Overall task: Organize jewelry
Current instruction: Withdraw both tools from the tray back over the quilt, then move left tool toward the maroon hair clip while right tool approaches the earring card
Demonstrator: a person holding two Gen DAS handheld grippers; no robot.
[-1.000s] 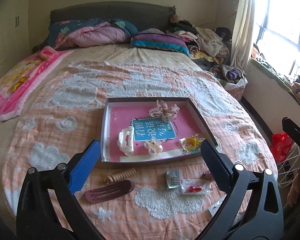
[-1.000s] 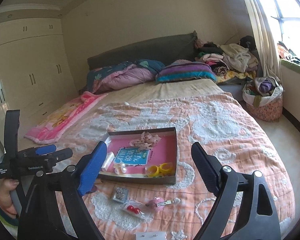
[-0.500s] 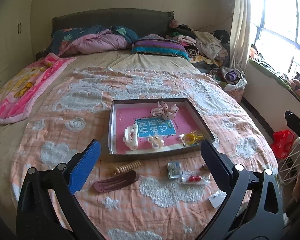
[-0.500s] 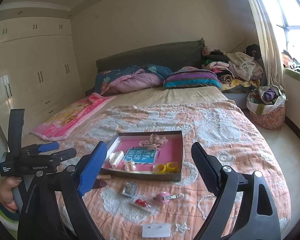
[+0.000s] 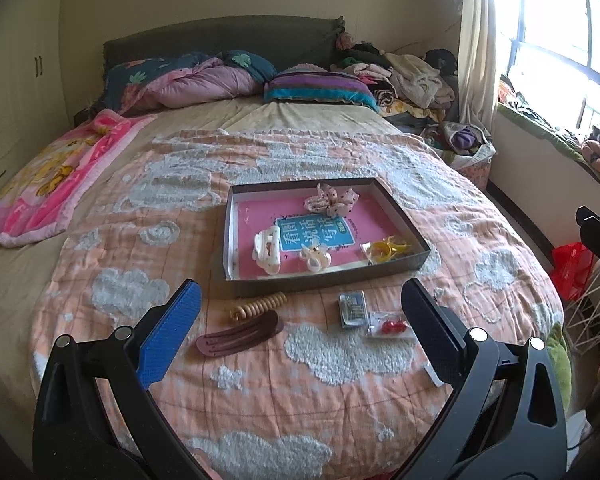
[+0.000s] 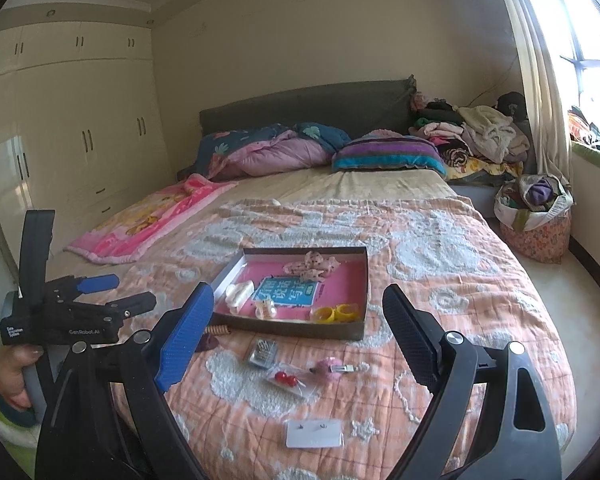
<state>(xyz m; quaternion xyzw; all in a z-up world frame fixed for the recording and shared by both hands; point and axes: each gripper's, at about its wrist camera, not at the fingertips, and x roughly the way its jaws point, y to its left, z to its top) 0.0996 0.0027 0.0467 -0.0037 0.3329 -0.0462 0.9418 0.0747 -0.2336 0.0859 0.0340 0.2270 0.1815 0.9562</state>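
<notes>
Left wrist view: the left gripper (image 5: 300, 312) is seen wide open and empty, drawn back from the dark cardboard tray (image 5: 414, 258), which now looks smaller; a maroon hair clip (image 5: 240, 338) lies unsorted below it. Right wrist view: the right gripper (image 6: 298, 320) is likewise spread, holding nothing; a white earring card (image 6: 314, 434) has come into view, so sorting remains.

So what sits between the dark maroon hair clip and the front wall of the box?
In the left wrist view, a coiled wooden-coloured hair piece lies on the quilt between the maroon hair clip and the box; nothing else is there.
</notes>
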